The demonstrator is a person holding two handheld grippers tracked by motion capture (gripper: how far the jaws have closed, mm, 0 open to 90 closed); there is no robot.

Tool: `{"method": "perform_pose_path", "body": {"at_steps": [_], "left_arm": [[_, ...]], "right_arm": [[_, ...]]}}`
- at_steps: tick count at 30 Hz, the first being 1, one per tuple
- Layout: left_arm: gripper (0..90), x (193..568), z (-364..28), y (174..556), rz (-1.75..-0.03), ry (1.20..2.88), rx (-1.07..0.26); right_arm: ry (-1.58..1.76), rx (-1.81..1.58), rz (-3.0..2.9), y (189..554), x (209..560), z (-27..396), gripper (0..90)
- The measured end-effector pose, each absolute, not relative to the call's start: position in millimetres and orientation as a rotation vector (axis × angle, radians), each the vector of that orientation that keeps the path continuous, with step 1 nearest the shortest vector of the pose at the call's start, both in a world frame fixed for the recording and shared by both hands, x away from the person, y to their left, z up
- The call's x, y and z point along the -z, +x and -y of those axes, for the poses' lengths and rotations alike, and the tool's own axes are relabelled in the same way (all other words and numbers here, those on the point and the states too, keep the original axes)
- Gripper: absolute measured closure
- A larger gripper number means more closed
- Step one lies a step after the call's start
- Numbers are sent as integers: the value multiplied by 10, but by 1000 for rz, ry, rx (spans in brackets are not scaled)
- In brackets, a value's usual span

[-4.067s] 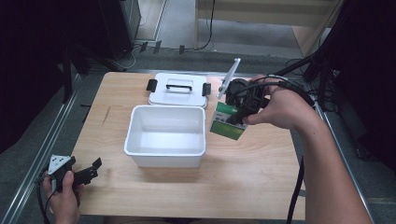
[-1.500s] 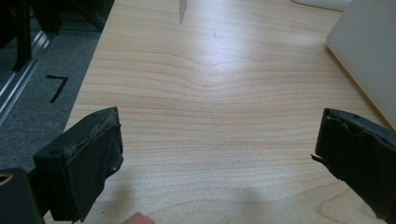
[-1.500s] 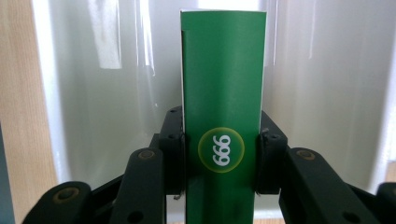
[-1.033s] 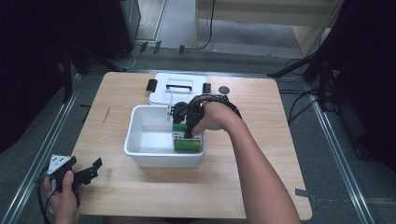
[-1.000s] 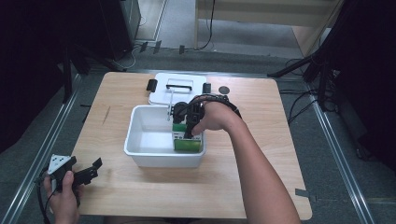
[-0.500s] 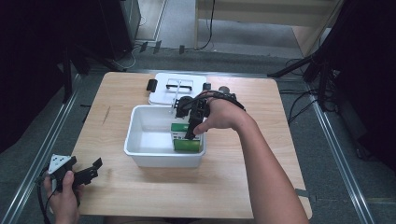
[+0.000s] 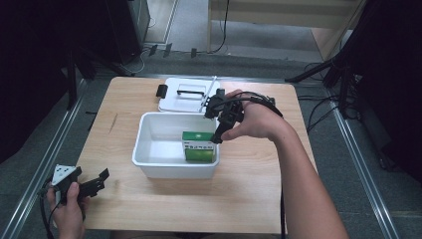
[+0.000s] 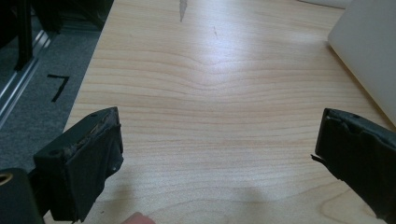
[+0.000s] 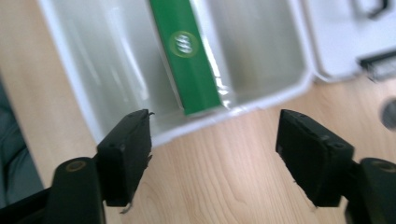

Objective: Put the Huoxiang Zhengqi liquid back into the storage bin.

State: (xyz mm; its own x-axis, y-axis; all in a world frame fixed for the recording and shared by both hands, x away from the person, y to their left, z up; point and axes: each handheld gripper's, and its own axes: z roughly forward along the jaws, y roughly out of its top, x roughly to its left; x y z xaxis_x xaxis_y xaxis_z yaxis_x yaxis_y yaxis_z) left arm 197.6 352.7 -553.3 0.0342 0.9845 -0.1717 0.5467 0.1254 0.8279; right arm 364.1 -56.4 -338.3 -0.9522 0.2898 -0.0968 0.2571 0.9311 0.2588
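At the table's near left corner, the left gripper point(image 7: 94, 185) rests with jaws wide apart. A green box point(image 7: 200, 146) stands inside the white bin point(image 7: 149, 164) at centre. Right of it, the right gripper point(image 7: 218, 130) hovers over the bin's right rim, jaws apart and empty.

one white bin point(image 7: 149, 164), one green box point(image 7: 199, 147), one lid point(image 7: 186, 94), two hand-held grippers
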Motion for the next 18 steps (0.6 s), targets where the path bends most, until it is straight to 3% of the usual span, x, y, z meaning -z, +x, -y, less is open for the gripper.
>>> {"method": "perform_pose_path", "body": {"at_steps": [9, 12, 18], "left_arm": [[15, 5533, -3527, 1976, -1617, 1521, -702], [15, 5533, -3529, 1977, -1617, 1521, -700], [15, 5533, -3525, 1976, -1616, 1520, -704]], "right_arm": [[825, -499, -2785, 3638, 3285, 888, 122], [902, -571, -2764, 3649, 3309, 1023, 14], [986, -747, -2673, 3601, 3384, 1284, 0]]}}
